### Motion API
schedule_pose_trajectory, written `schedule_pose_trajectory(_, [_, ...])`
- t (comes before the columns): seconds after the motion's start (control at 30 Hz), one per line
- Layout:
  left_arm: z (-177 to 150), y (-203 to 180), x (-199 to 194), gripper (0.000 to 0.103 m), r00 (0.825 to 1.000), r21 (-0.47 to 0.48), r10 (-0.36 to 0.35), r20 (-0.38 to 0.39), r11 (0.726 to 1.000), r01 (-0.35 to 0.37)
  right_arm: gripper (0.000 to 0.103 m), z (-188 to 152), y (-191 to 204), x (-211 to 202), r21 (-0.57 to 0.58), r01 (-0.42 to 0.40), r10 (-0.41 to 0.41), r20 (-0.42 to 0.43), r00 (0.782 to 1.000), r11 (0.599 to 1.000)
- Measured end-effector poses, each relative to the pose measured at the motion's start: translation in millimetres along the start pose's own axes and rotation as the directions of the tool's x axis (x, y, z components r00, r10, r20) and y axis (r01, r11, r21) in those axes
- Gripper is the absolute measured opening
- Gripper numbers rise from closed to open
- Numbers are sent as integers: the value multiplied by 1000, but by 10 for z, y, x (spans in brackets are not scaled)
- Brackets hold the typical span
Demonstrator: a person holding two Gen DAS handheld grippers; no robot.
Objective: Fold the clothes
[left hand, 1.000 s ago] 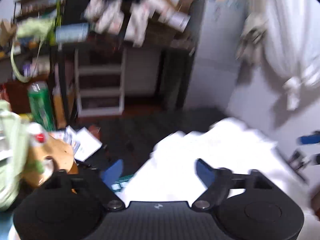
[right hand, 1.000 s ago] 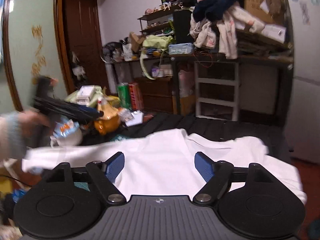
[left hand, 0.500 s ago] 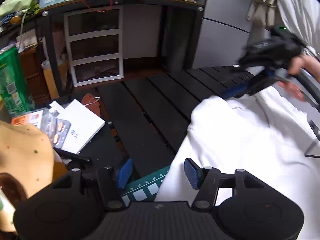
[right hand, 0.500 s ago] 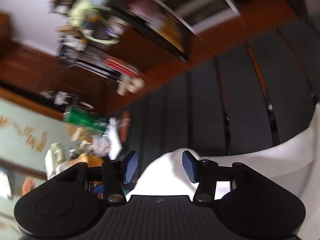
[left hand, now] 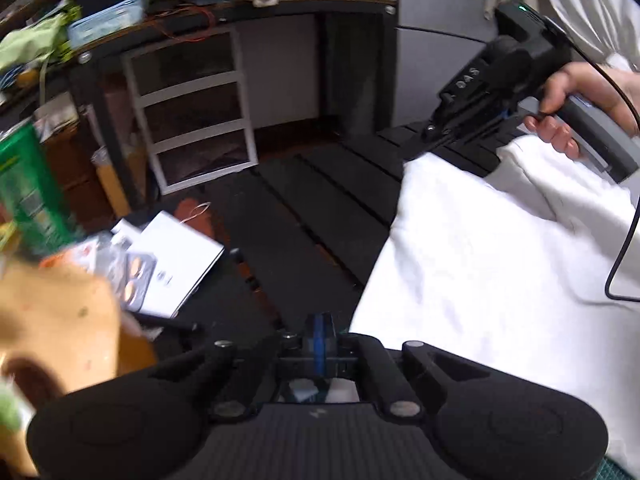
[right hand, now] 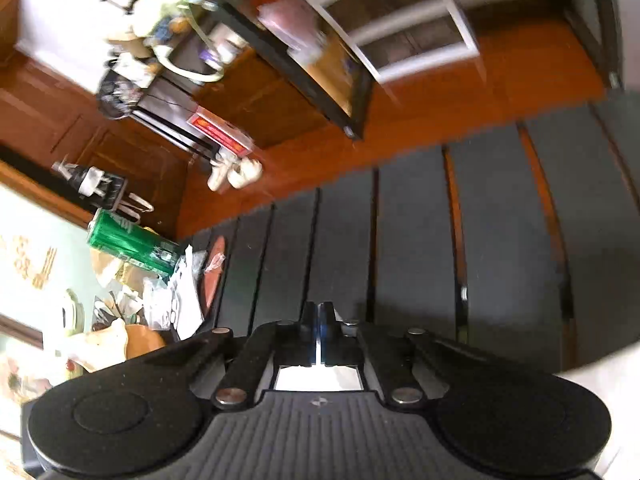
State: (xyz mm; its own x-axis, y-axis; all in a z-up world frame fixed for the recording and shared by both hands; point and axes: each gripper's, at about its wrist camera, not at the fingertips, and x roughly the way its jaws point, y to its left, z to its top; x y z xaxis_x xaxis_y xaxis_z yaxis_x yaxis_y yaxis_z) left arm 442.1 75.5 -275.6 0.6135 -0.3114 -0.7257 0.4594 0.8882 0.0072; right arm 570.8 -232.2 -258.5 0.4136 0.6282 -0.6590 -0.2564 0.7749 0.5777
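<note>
A white shirt point(left hand: 480, 264) lies spread on a dark slatted table point(left hand: 320, 208), filling the right of the left wrist view. At the shirt's near-left edge my left gripper point(left hand: 318, 328) is shut, and white cloth shows just behind its blue pads. My right gripper point(left hand: 418, 154), held by a hand point(left hand: 560, 92), pinches the shirt's far corner. In the right wrist view the right gripper point(right hand: 319, 320) is shut, with a thin strip of white cloth between its pads. More of the shirt point(right hand: 600, 372) shows at the lower right.
A white booklet point(left hand: 180, 264), a green can point(right hand: 128, 244) and a tan object point(left hand: 60, 320) crowd the table's left end. A white drawer unit point(left hand: 196, 108) stands under a cluttered shelf behind. A black cable point(left hand: 624, 240) hangs over the shirt.
Both grippers were open and have shut on the shirt's edge. The right gripper tipped down over the far corner; the left dropped to the near-left edge.
</note>
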Motion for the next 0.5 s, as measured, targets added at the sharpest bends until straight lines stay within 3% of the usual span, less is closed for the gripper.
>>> schedule_pose_trajectory(0.2, [-17, 3, -7, 0, 996, 4, -86, -8, 996, 87, 1, 73, 120, 54, -168, 71, -65, 42, 997, 983])
schedule_pose_trajectory(0.23, [-3, 6, 7, 1, 996, 3, -90, -14, 996, 90, 1, 77, 160, 100, -271, 135, -133, 26, 991, 953])
schedule_pose_trajectory(0.3, [35, 33, 28, 2, 995, -19, -97, -25, 995, 97, 1, 81, 190, 76, -320, 162, -164, 20, 986, 934])
schedule_pose_trajectory(0.37, [79, 73, 12, 4, 993, -42, -113, -23, 993, 112, 8, 118, 257, 15, -370, 205, -202, 47, 978, 906])
schedule_pose_trajectory(0.4, [97, 85, -6, 6, 993, -47, -121, -15, 992, 120, 11, 124, 321, -24, -430, 180, -176, 49, 983, 885])
schedule_pose_trajectory(0.43, [133, 100, -24, 11, 991, -51, -136, -5, 990, 135, 23, 131, 384, -64, -487, 155, -151, 48, 987, 859])
schedule_pose_trajectory(0.5, [217, 89, -12, 17, 986, -34, -166, 0, 986, 166, 27, 144, 511, -143, -596, 105, -100, 42, 994, 796])
